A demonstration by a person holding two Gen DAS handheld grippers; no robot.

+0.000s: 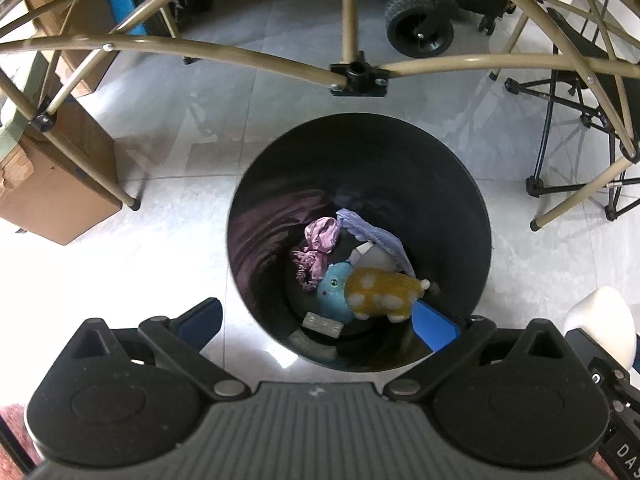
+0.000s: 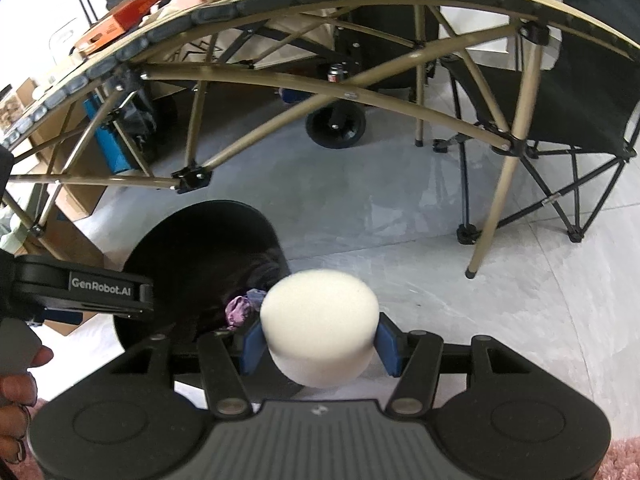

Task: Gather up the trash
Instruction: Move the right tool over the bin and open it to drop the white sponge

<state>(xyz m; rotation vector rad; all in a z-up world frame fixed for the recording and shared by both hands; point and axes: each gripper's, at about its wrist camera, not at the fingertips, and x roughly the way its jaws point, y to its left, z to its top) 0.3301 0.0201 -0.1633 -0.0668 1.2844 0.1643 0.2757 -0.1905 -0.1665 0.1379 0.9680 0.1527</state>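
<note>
A round black trash bin stands on the floor under me; it also shows in the right wrist view. At its bottom lie a blue and yellow plush toy, a crumpled pink cloth and a lilac cloth. My left gripper hangs open over the bin's near rim with nothing between its blue pads. My right gripper is shut on a white foam cylinder, just right of the bin. That cylinder shows at the right edge of the left wrist view.
A folding table with tan metal legs spans above the bin. Cardboard boxes stand at the left, a black folding chair at the right, a wheeled cart behind. A person's fingers hold the left gripper.
</note>
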